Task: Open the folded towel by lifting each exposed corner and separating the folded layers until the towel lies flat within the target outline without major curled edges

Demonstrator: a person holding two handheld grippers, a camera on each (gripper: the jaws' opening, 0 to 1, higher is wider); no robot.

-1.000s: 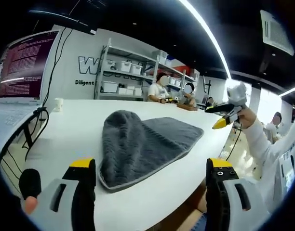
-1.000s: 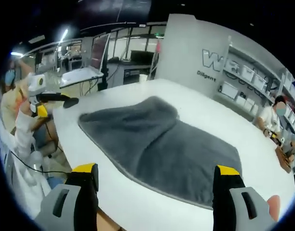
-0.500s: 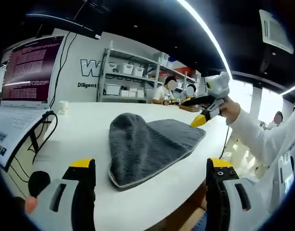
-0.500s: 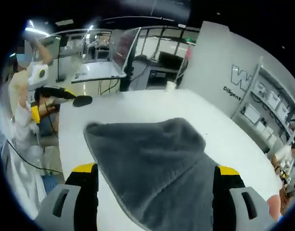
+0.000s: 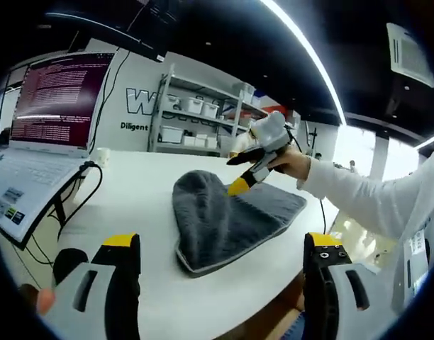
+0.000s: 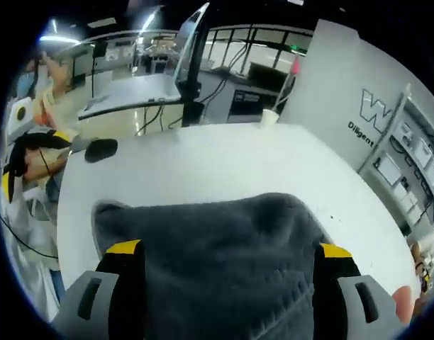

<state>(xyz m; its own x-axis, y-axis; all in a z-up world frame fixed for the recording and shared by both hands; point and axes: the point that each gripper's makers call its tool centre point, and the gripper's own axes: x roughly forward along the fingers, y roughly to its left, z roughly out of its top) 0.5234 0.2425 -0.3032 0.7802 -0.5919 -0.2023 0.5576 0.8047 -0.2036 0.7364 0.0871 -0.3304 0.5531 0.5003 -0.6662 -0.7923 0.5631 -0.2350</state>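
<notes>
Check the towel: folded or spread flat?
Still folded. The towel lies doubled on the table, humped along one side, its piped edge stacked at the near corner.

Ceiling: dark, light strip (image 5: 302, 49) | wall: white, lettered (image 5: 142, 103) | shelving unit (image 5: 196, 120) | table (image 5: 132, 184): white

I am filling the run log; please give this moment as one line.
phase: reaching | right gripper: open, over grey towel | left gripper: open, held back | towel: folded on white table

left gripper (image 5: 220, 258) jaws apart, right gripper (image 6: 230, 265) jaws apart
</notes>
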